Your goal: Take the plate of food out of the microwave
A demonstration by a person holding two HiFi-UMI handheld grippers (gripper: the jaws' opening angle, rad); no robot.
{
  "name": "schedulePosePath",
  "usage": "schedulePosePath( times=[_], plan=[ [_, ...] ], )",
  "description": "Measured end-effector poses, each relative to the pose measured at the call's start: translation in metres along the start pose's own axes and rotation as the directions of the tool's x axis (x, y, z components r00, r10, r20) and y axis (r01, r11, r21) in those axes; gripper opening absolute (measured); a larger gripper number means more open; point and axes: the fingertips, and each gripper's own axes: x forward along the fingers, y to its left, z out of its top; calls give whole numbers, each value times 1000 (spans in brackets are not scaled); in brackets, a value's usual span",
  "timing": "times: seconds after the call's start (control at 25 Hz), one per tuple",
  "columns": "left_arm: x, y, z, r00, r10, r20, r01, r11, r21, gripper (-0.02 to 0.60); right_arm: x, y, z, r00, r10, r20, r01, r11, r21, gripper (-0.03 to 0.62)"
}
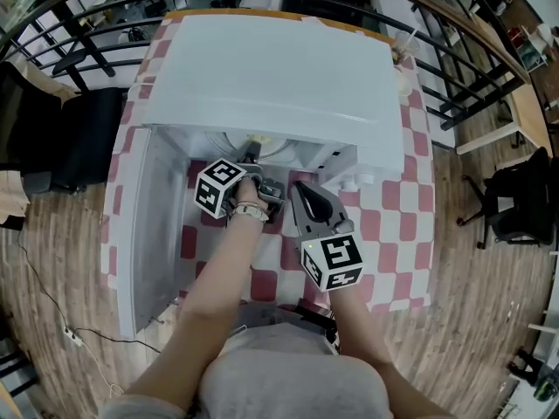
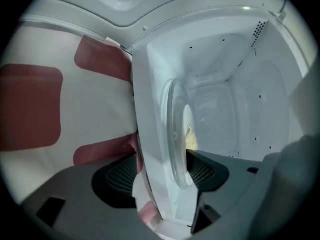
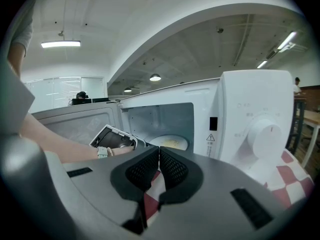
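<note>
The white microwave (image 1: 279,77) stands with its door (image 1: 153,234) swung open to the left. Inside, a white plate (image 3: 171,142) of yellow food (image 2: 191,143) rests on the glass turntable (image 2: 175,134). My left gripper (image 1: 253,153) reaches into the opening, rolled on its side. Its jaws are open (image 2: 162,176), one pad outside the front sill and one inside next to the turntable rim. Neither pad presses on the plate. My right gripper (image 1: 301,190) hovers in front of the oven, shut on nothing (image 3: 159,166).
The microwave sits on a red-and-white checked tablecloth (image 1: 384,225). Its control dial (image 3: 265,134) is on the right of the opening. The open door walls off the left side. Railings (image 1: 79,24) and a dark chair (image 1: 515,199) surround the table.
</note>
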Motion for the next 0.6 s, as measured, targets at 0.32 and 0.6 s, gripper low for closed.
schedulePosePath(
  times=[0.32, 0.6],
  plan=[
    [-9, 5, 3, 1000, 26, -2, -26, 1000, -13, 301, -6, 0, -4, 1000, -13, -7, 13, 1000, 9, 26],
    [-16, 10, 2, 999, 35, -10, -35, 999, -5, 301, -9, 8, 0, 1000, -2, 3, 2, 1000, -1, 26]
  ],
)
